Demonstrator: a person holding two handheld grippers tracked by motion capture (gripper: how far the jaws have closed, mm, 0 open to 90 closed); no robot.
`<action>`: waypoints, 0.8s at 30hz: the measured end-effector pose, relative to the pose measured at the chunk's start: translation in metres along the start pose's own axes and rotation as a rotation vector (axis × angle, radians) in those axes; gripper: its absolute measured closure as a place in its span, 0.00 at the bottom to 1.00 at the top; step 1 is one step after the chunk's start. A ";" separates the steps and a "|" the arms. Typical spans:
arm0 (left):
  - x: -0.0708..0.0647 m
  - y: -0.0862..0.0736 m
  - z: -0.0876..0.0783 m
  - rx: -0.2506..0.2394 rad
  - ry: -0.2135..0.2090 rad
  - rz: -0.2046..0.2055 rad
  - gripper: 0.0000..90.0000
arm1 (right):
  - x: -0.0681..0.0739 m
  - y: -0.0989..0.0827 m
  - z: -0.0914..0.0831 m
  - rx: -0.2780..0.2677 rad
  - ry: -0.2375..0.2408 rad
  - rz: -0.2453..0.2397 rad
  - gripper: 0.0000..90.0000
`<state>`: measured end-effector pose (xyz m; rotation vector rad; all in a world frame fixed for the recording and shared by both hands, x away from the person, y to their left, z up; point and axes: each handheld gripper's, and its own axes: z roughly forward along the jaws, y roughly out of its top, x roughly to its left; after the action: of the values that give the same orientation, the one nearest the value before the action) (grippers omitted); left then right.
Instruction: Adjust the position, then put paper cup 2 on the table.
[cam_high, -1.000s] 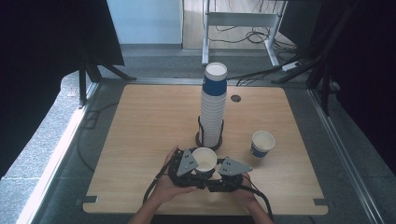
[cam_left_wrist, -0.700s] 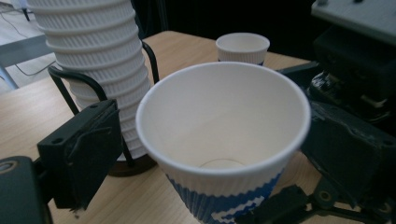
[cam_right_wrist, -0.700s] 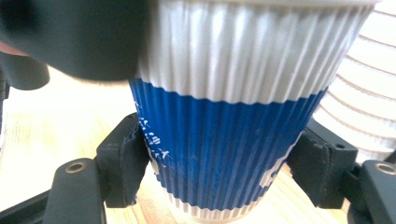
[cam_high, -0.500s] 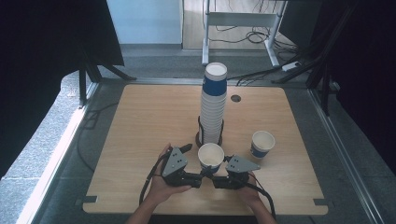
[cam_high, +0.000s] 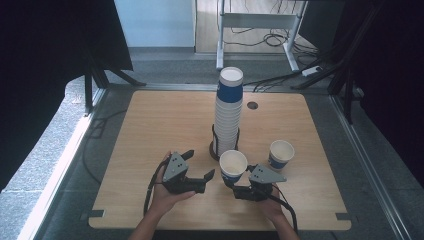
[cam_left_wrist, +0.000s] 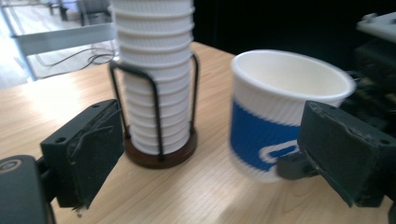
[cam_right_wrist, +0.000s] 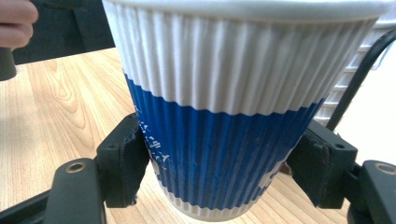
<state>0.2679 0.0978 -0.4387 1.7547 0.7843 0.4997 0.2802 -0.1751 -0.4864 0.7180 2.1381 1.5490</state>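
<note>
Since a second ago, left gripper (cam_high: 197, 167) let go and backed off leftward, jaws spread. Right gripper (cam_high: 234, 185) alone pinches the blue-and-white ribbed paper cup (cam_high: 233, 165) near the tall cup stack in its wire holder (cam_high: 227, 116). Gentle squeeze so it doesn't crumple, I'd say.

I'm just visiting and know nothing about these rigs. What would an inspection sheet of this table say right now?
Surface: wooden table, round hole near the far edge.
Job's things: tall cup stack in a wire holder; held cup upright; second cup standing apart to its right.
Clutter: nothing seen.
Grippers: right gripper with both jaws against the held cup's blue band; left gripper open, holding nothing.
Cables: one trails from each gripper; more lie on the floor beyond the table.
Surroundings: grey floor, dark curtains at both sides, a white frame behind.
</note>
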 end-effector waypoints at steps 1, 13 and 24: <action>0.001 -0.001 0.001 0.009 0.009 0.003 0.09 | 0.000 0.000 -0.001 -0.002 -0.002 0.000 0.30; 0.018 -0.012 -0.001 0.029 0.086 -0.031 0.10 | -0.004 0.001 -0.010 -0.023 -0.023 0.003 0.30; 0.028 -0.015 -0.005 0.062 0.063 -0.055 0.10 | -0.011 0.007 -0.030 -0.070 -0.056 0.019 0.30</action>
<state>0.2805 0.1241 -0.4525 1.7764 0.8982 0.5009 0.2719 -0.2026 -0.4701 0.7509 2.0322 1.5860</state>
